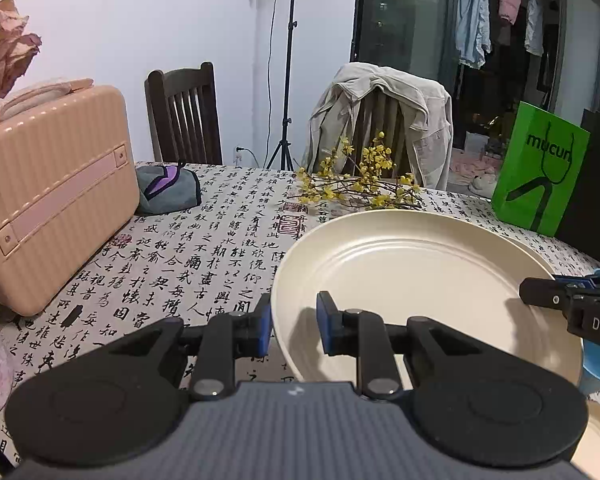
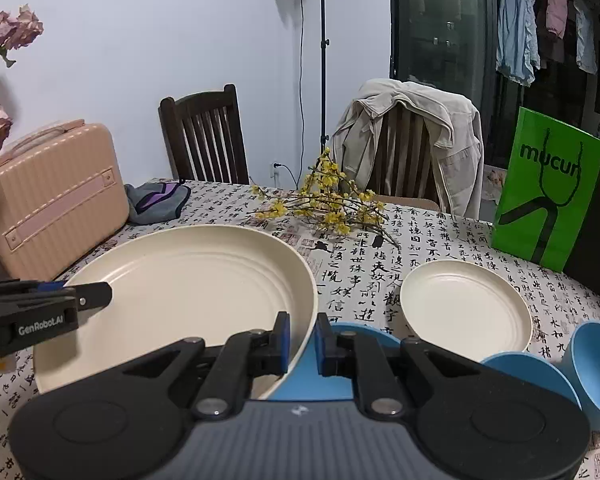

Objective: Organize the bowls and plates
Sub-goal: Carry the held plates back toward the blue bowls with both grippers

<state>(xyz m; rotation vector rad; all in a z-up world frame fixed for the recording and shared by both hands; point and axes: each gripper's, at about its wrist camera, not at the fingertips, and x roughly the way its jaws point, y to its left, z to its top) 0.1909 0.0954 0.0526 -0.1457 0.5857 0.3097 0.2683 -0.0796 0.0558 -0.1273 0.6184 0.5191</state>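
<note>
- Calligraphy-print tablecloth [image 2: 440, 240] covers table; pink case [image 1: 48, 196], green bag [image 2: 548, 188] on it.
- I see big cream plate [image 2: 180, 280] w/ rim between both grippers' pads.
- L gripper [image 1: 293, 322] jaws apart astride rim; R gripper [image 2: 302, 344] pinches rim.
- 1 small plate [image 2: 464, 304] to its right, 2 blue bowls [image 2: 540, 376] nearby.

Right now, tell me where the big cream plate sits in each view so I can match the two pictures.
Left wrist view: big cream plate fills the centre-right, its near-left rim between the left tongs.
Right wrist view: it fills the centre-left, its near-right rim between the right tongs.
Shared landmark: the green mucun bag stands at the far right in both views.
</note>
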